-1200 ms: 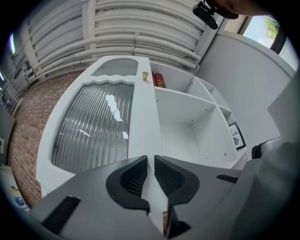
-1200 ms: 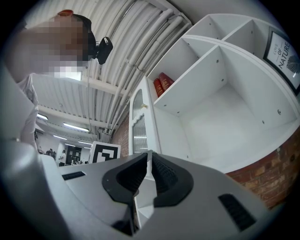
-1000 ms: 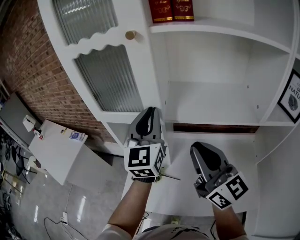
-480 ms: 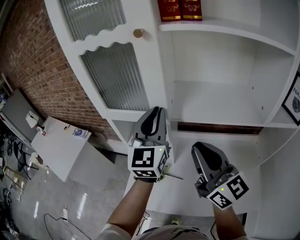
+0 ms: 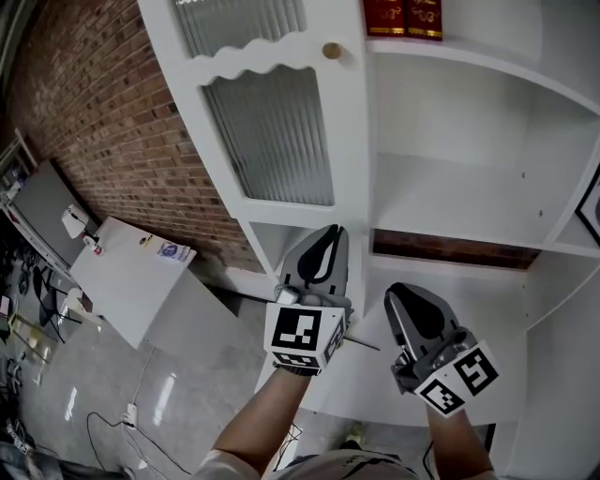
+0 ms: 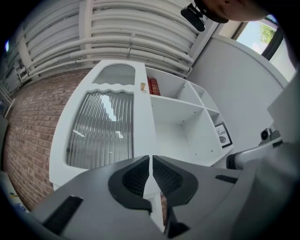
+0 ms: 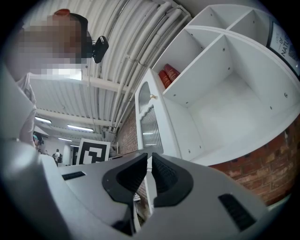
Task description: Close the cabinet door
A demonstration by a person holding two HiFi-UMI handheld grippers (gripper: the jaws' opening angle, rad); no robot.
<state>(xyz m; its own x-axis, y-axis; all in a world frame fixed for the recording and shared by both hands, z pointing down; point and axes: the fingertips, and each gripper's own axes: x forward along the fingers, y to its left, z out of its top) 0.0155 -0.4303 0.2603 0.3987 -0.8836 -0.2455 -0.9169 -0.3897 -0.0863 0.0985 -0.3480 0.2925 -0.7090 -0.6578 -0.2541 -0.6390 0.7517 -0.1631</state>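
The white cabinet door (image 5: 281,131) has ribbed glass panels and a brass knob (image 5: 331,50) on its right edge, next to the open shelves (image 5: 450,187). I cannot tell how far it stands off its frame. My left gripper (image 5: 327,236) is just below the door's lower right corner. Its jaws have just been closing and now stand almost together with nothing between them. In the left gripper view the gripper (image 6: 151,159) faces the door (image 6: 108,131) from a short way off. My right gripper (image 5: 401,292) hangs in front of the low shelf, shut and empty, and points up at the shelves (image 7: 234,93).
Two red books (image 5: 403,17) stand on the top shelf. A framed picture (image 5: 592,202) leans at the far right. A brick wall (image 5: 94,122) runs behind the door. A white box (image 5: 131,281) and cables lie on the grey floor at the left.
In the head view the cabinet and its door have slid to the right. My left gripper has shifted right along the door's bottom edge. The right gripper has kept its place in the picture.
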